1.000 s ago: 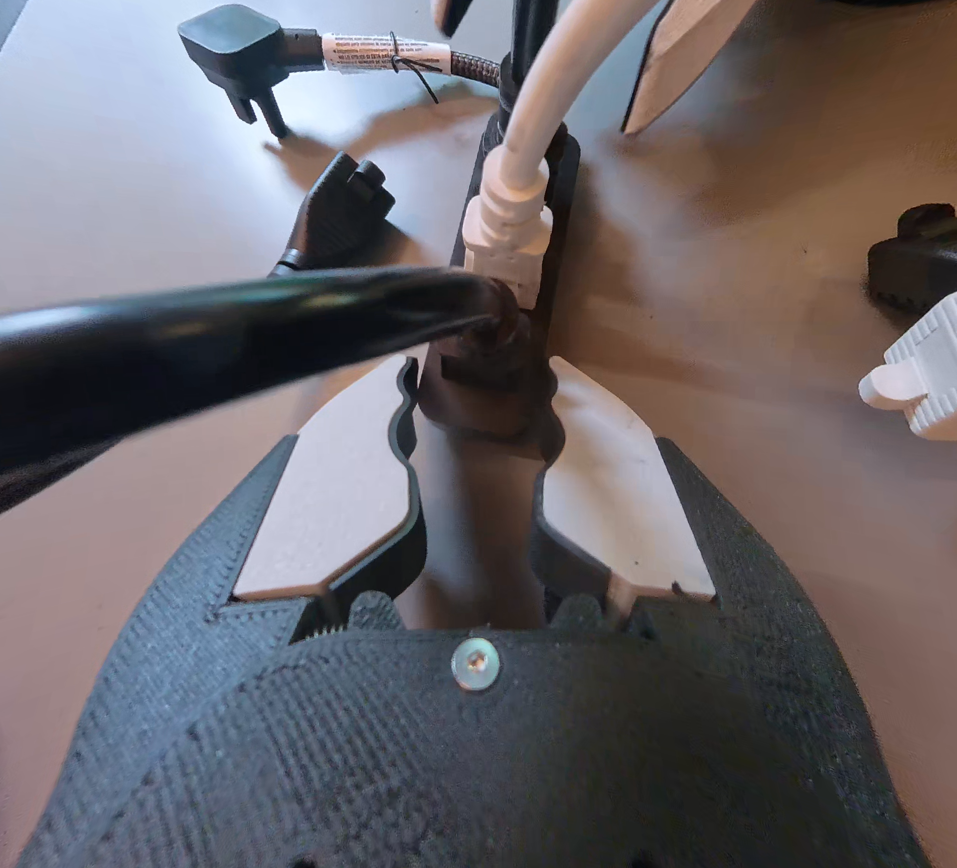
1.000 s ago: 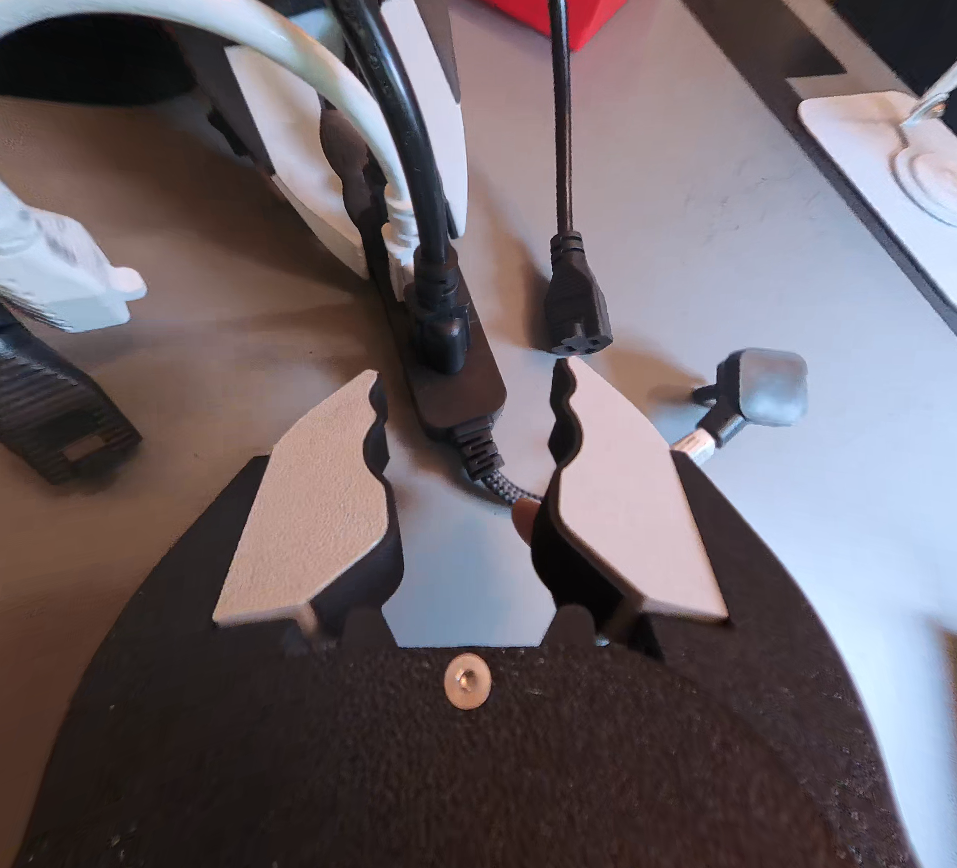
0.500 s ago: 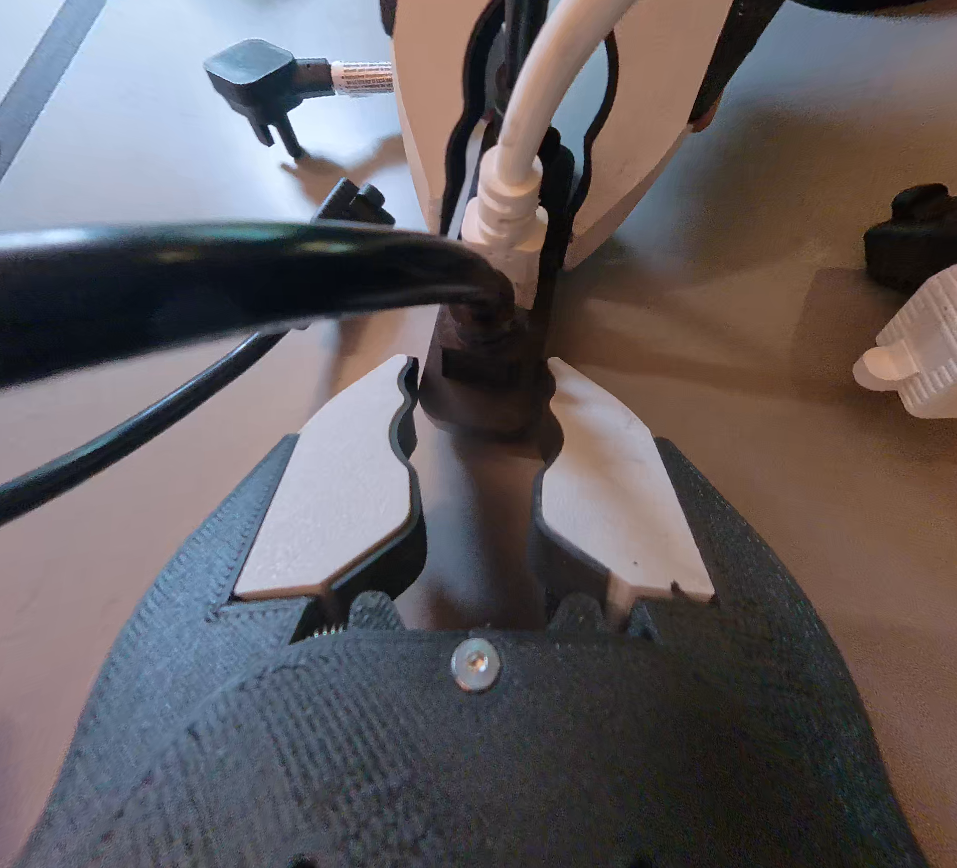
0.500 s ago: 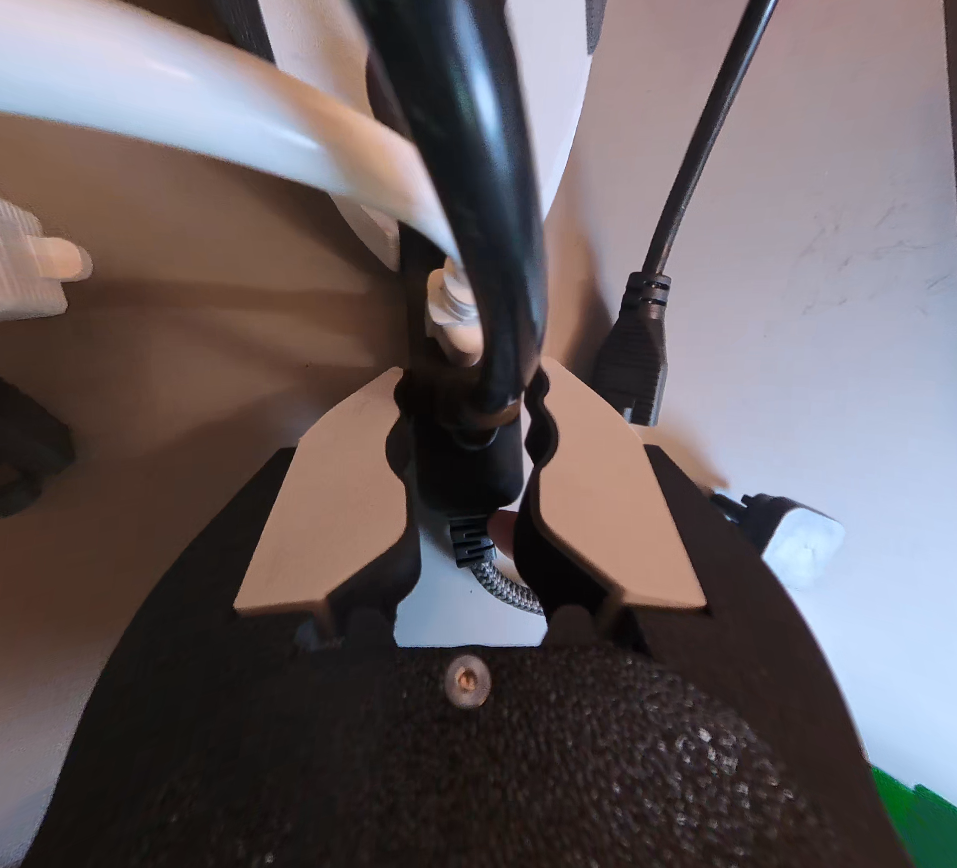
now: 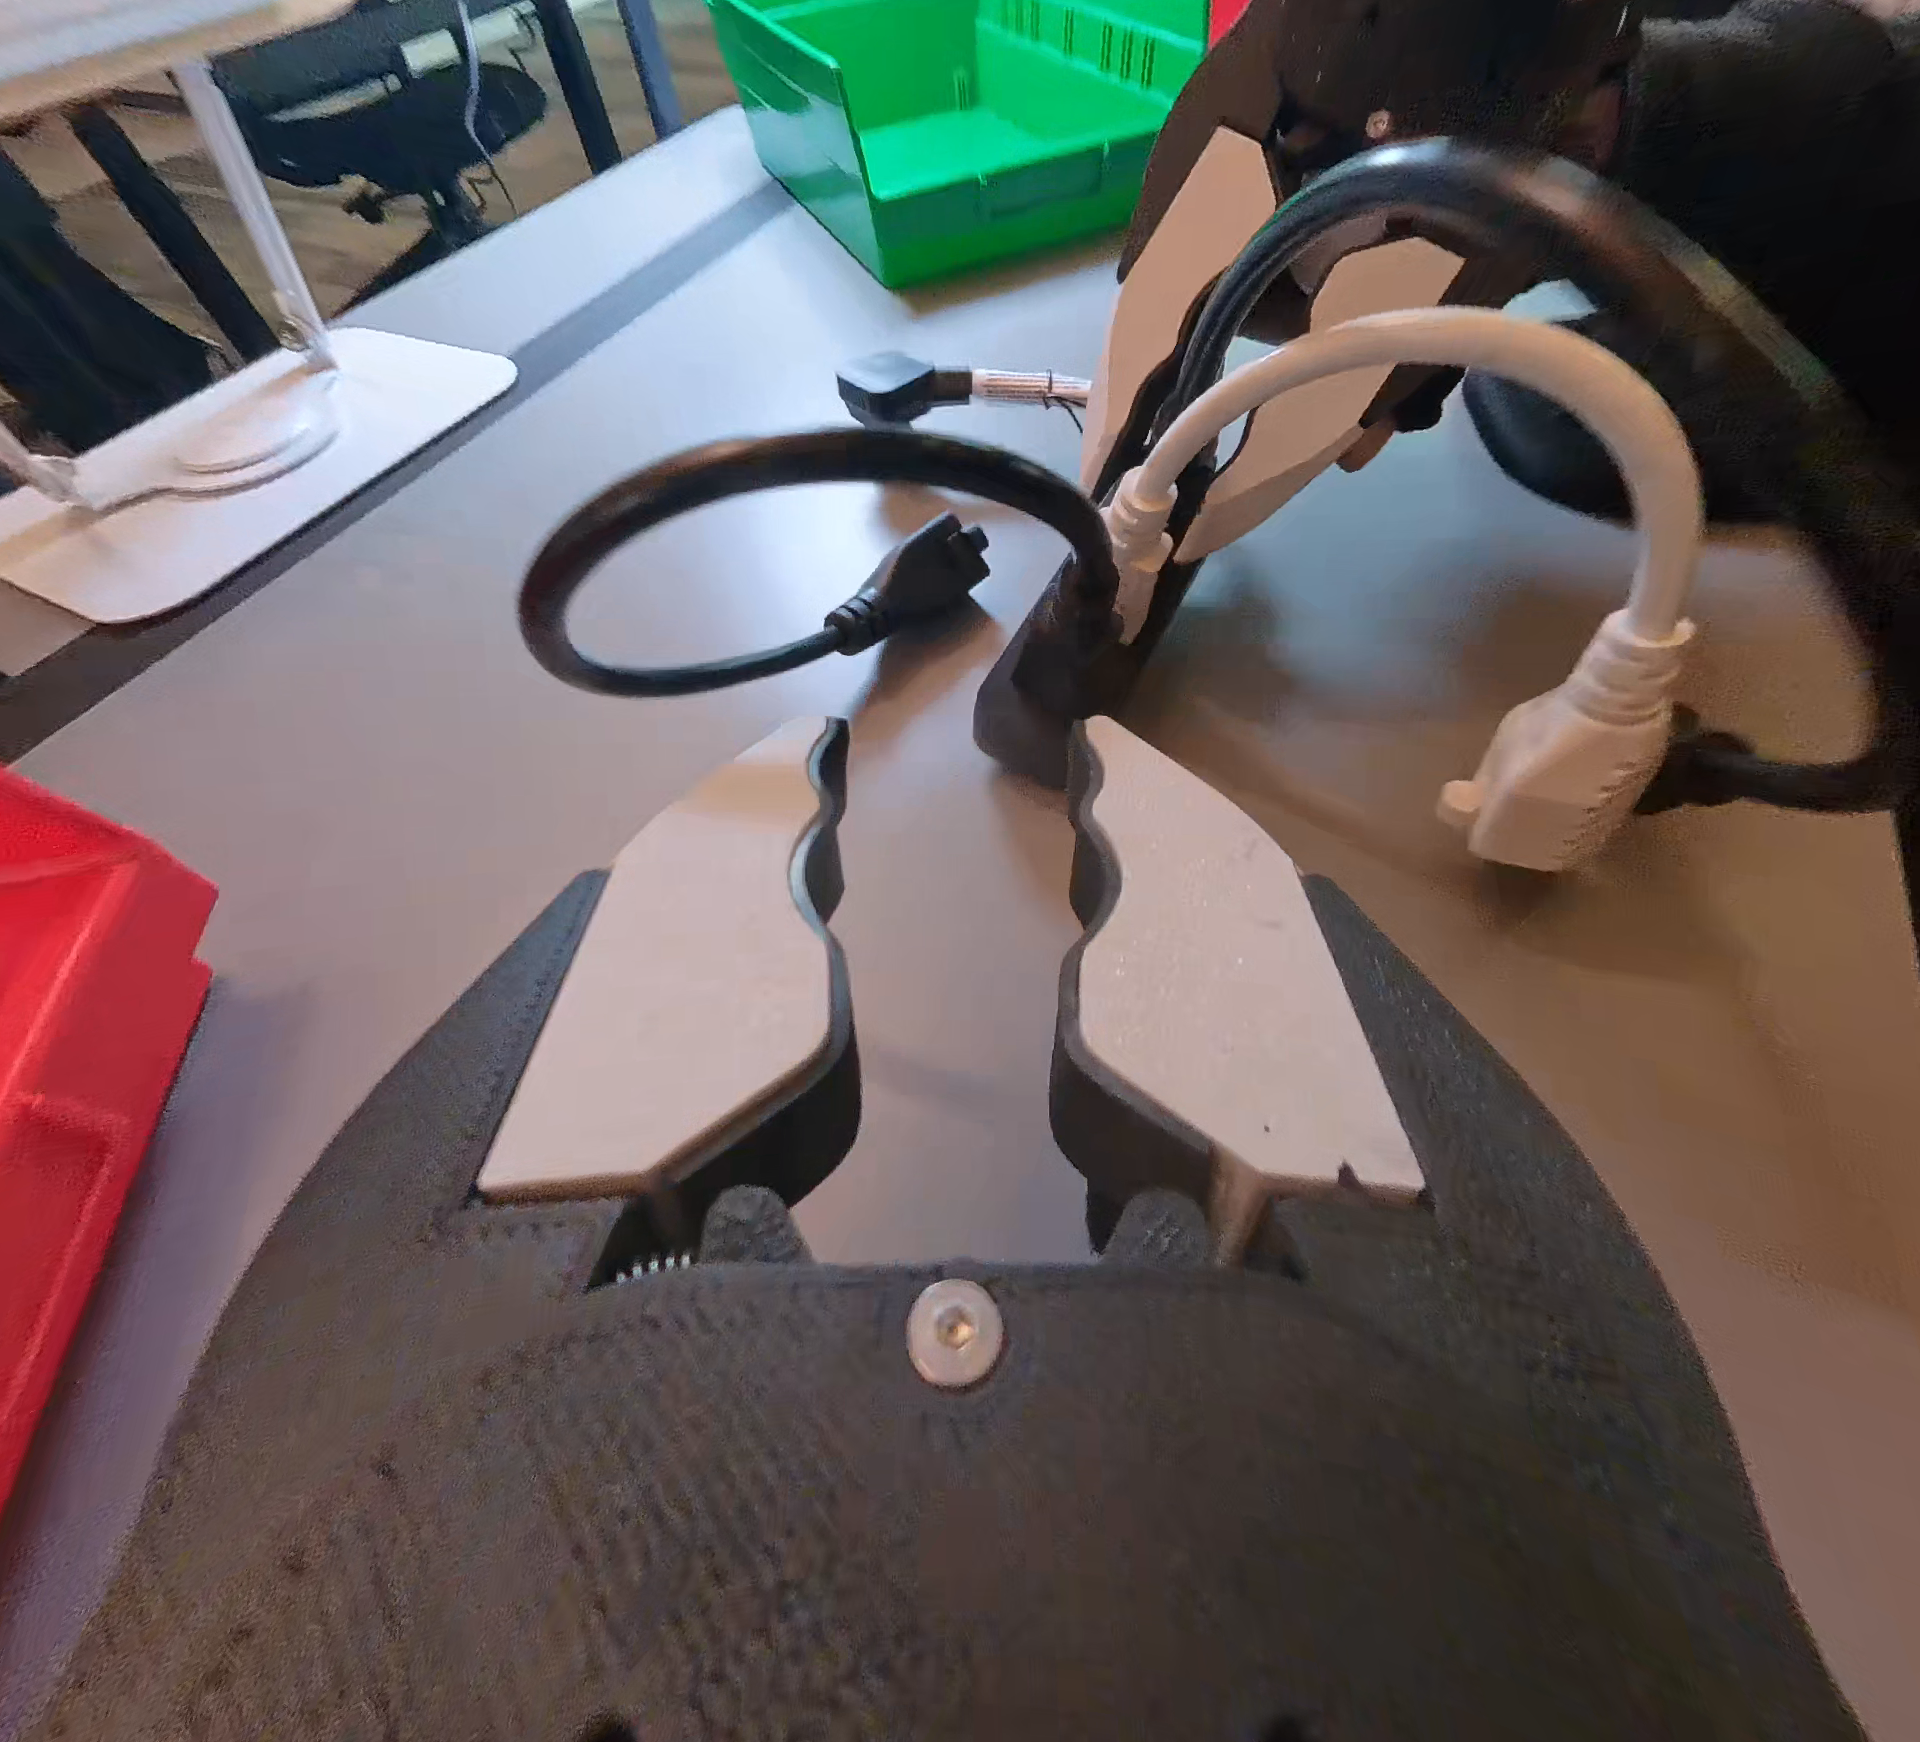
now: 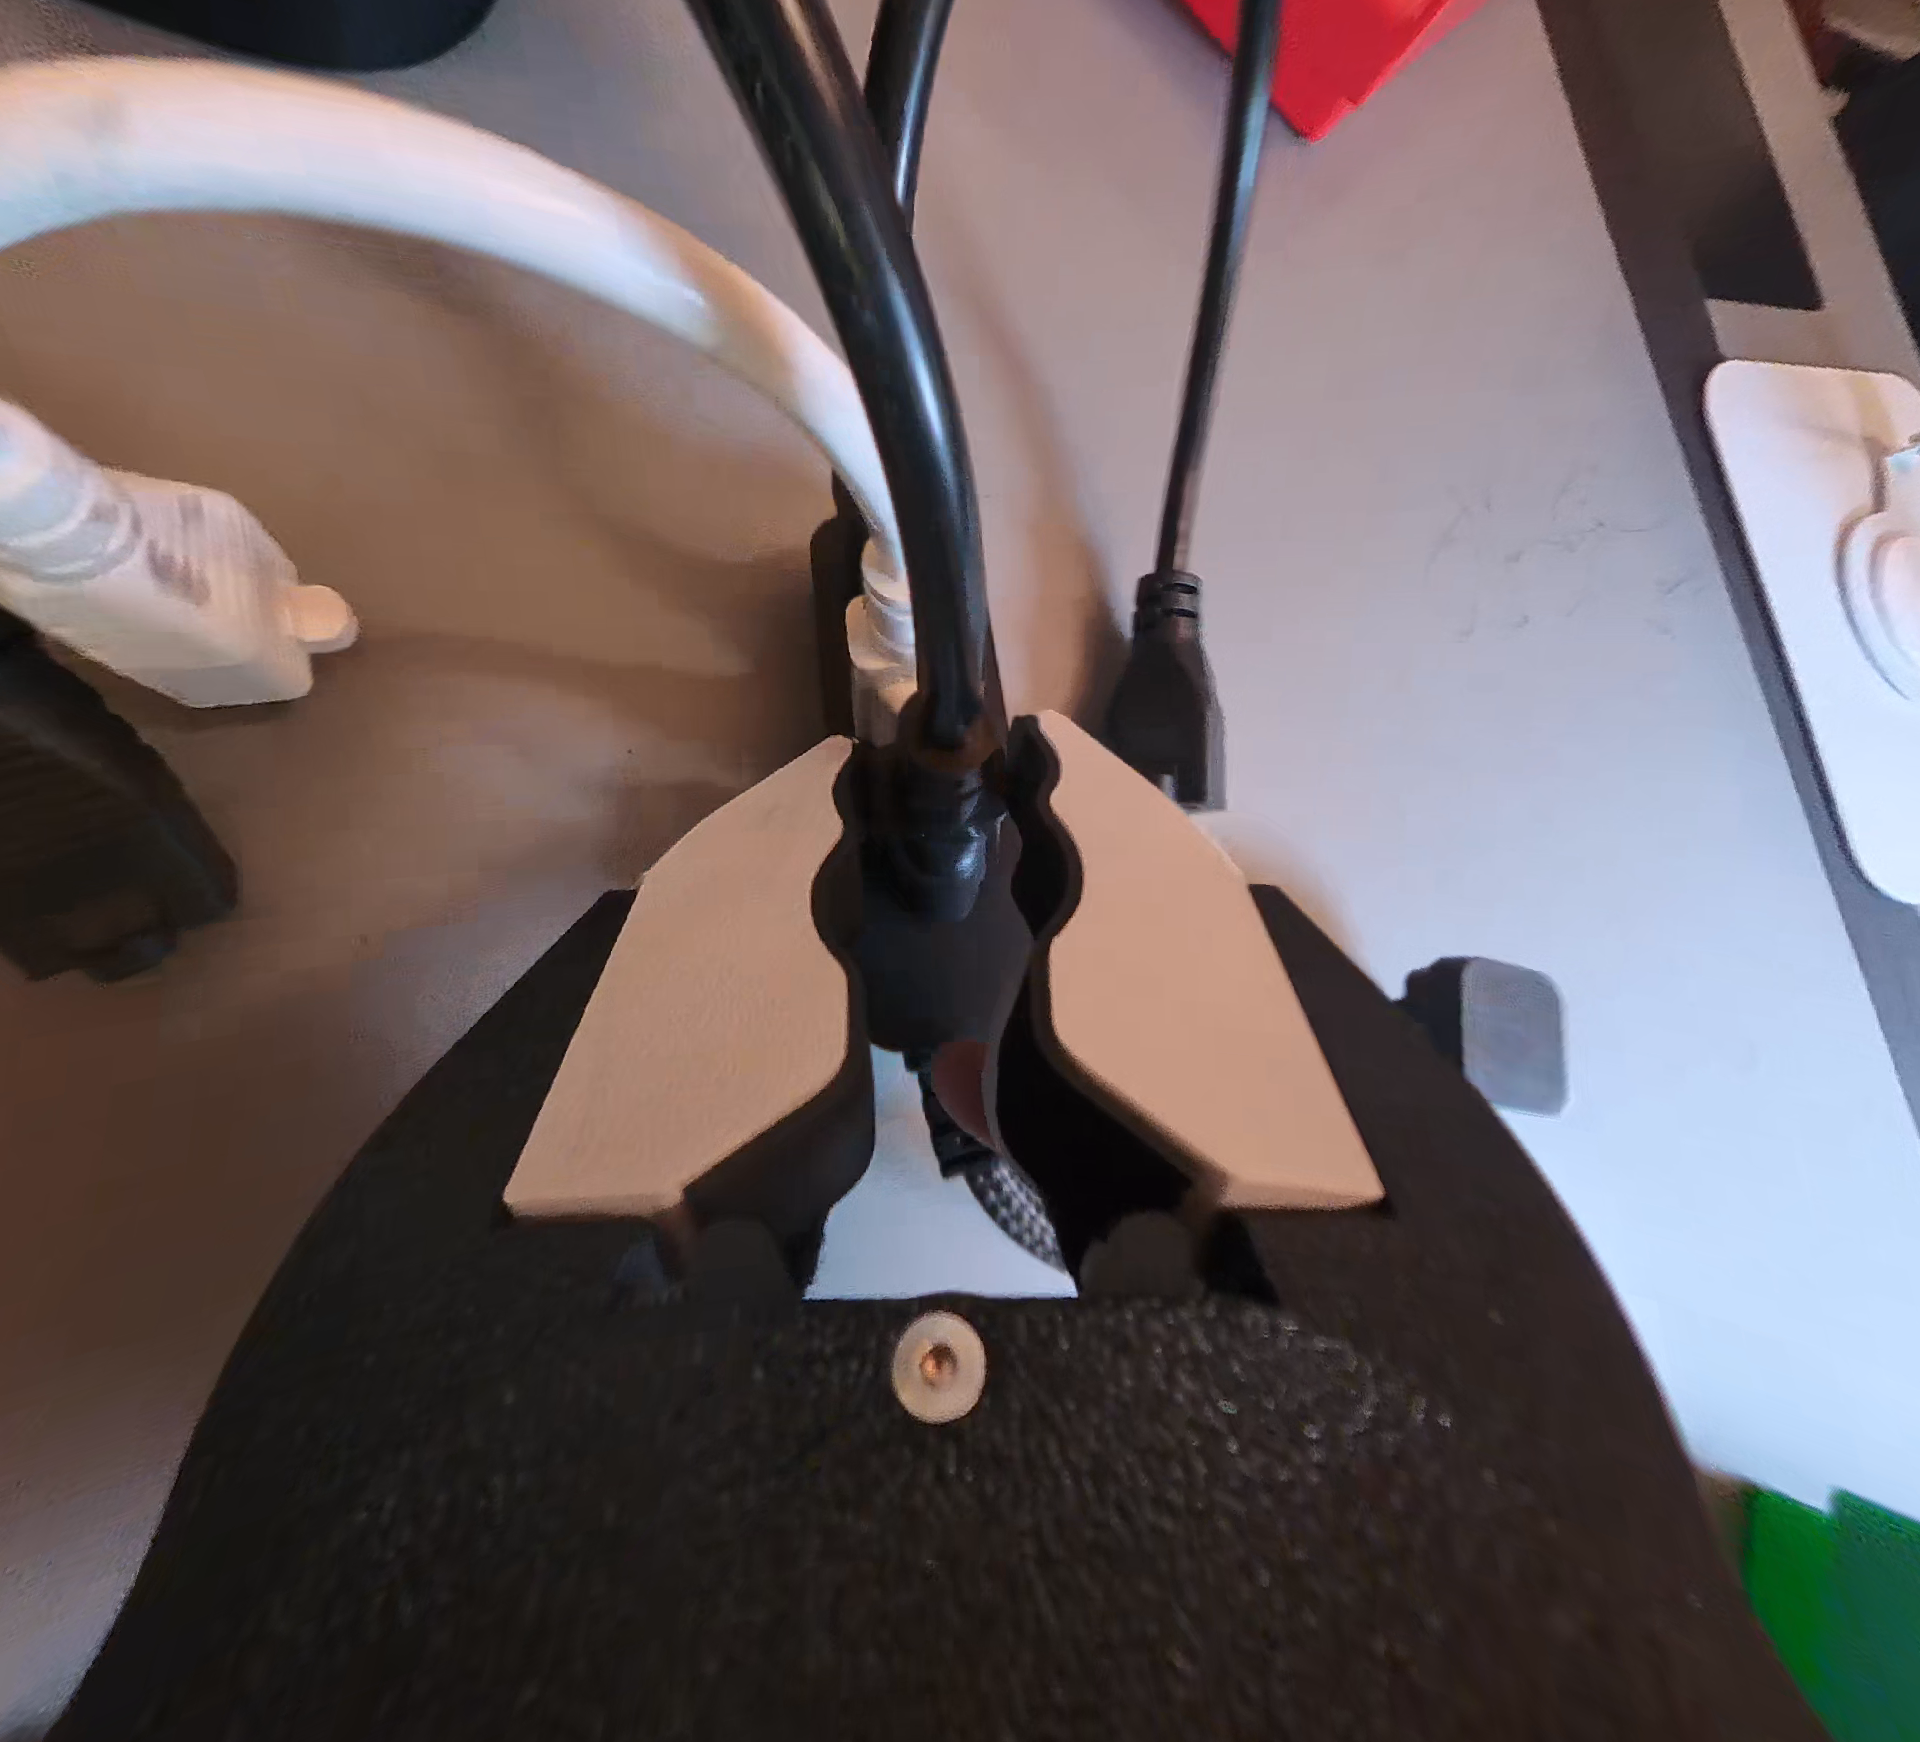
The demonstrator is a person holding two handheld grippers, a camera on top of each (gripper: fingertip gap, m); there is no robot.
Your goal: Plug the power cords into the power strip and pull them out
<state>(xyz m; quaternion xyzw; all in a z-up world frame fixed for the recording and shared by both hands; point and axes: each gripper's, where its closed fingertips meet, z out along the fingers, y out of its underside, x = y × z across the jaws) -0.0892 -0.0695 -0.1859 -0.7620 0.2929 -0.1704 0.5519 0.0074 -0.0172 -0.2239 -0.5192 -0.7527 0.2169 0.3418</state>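
The black power strip (image 5: pixel 1049 684) lies on the grey table (image 5: pixel 416 809). Three cords are plugged into it: a black cord (image 5: pixel 727 466) at the near end, a white cord (image 5: pixel 1455 342) in the middle, and a thick black cord (image 5: pixel 1507 186) at the far end. My left gripper (image 5: pixel 956 747) is open and empty, just short of the strip's near end and a little to its left. My right gripper (image 6: pixel 935 747) is shut on the far end of the power strip (image 6: pixel 935 965), where the thick black cord's plug (image 6: pixel 935 851) sits. It also shows in the left wrist view (image 5: pixel 1195 404).
The strip's own black plug (image 5: pixel 883 388) and braided cable (image 6: pixel 1003 1193) lie on the table. The white cord's socket end (image 5: pixel 1538 788) rests at the right. A green bin (image 5: pixel 935 113) stands behind, a red bin (image 5: pixel 62 1017) at the near left, and a white stand base (image 5: pixel 239 466) at the left. Spacing between my two grippers at the tips: around 12 cm.
My left gripper has drawn back from the strip's near end and tilted up. My right gripper has moved onto the far end and closed on it.
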